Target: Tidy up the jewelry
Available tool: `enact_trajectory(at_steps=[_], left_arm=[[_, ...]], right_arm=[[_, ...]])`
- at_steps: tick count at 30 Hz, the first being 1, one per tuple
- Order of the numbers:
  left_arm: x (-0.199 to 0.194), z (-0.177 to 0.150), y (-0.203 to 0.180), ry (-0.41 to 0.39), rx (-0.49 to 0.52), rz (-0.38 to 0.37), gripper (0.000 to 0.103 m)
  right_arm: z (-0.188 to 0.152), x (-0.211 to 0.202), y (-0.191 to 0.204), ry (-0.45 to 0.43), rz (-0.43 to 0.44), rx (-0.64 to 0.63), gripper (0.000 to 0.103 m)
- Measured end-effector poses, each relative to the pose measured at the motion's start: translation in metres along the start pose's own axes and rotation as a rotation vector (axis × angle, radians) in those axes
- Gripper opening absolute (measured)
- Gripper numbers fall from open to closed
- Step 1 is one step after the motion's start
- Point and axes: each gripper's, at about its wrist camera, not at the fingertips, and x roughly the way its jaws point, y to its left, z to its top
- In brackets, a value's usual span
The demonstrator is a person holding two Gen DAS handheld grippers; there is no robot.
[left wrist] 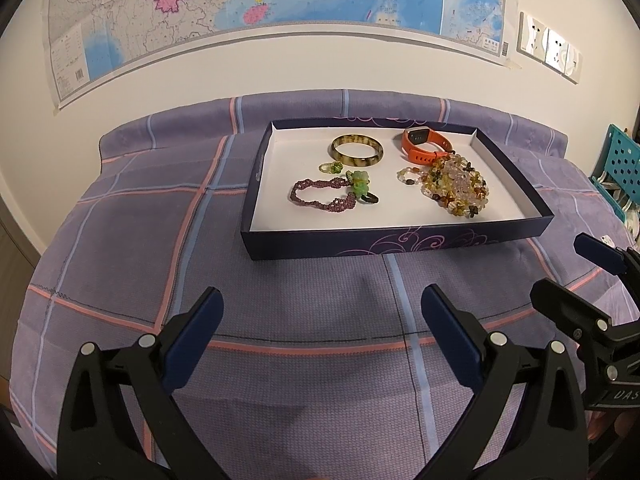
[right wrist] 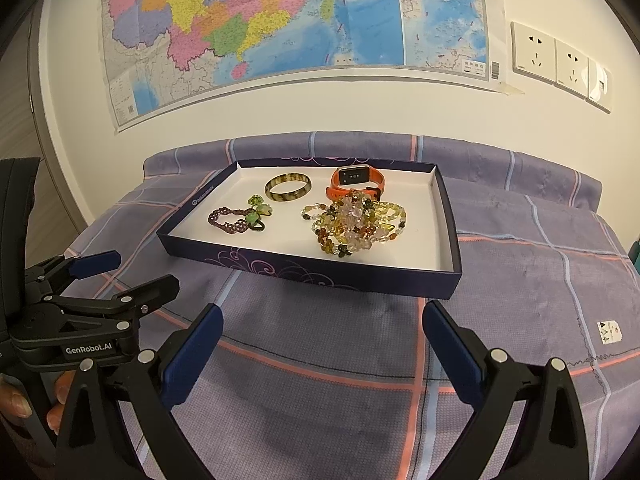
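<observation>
Both tongs hover spread and empty above the plaid bedspread (left wrist: 120, 240): the left tongs (left wrist: 320, 312) and the right tongs (right wrist: 320, 328). The right view reads "GenRobot.AI" on the left tool. Ahead, well apart, a dark blue box lid (right wrist: 360, 276) holds a bangle (right wrist: 288, 187), orange smartwatch (right wrist: 356, 178), purple beaded bracelet (left wrist: 320, 196) and a heap of mixed beads (right wrist: 360, 220). A wall map (right wrist: 280, 20) hangs behind; only the right view shows a small label (right wrist: 609, 332) on the bedspread.
</observation>
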Motion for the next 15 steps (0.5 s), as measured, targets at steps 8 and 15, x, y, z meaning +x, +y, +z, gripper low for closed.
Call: enact_trajectory(at_steps=[8, 15], left_arm=[[0.001, -0.0004, -0.0003, 0.004, -0.001, 0.001, 0.098], [0.0012, -0.0006, 0.0002, 0.005, -0.004, 0.0, 0.098]], right_arm=[[0.0, 0.0016, 0.0004, 0.005, 0.001, -0.001, 0.096], [-0.0011, 0.0014, 0.0007, 0.003, 0.0, 0.002, 0.096]])
